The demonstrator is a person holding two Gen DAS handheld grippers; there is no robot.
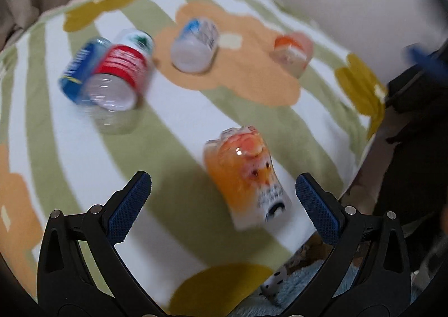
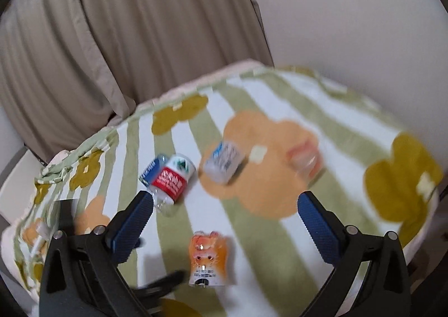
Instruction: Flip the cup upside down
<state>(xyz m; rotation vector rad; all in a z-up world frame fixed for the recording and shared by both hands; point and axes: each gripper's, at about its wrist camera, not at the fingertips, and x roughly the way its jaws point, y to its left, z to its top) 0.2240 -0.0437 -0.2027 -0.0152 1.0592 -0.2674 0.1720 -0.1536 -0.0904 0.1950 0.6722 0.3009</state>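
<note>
An orange printed plastic cup (image 1: 246, 177) stands on the striped cloth, ridged end up and white label end down. In the left wrist view it is between and just beyond my left gripper (image 1: 224, 205), nearer the right finger; the jaws are wide apart and hold nothing. In the right wrist view the same orange cup (image 2: 208, 258) sits low between the fingers of my right gripper (image 2: 224, 219), which is open and empty. Motion blur hides the cup's rim.
Farther back are a red-label clear cup (image 1: 117, 76) against a blue-label one (image 1: 78, 67), a white-and-blue cup (image 1: 196, 45) and a small orange-topped cup (image 1: 292, 53). The cloth-covered table (image 1: 182, 126) ends close on the right. Curtain (image 2: 126, 37) and wall stand behind.
</note>
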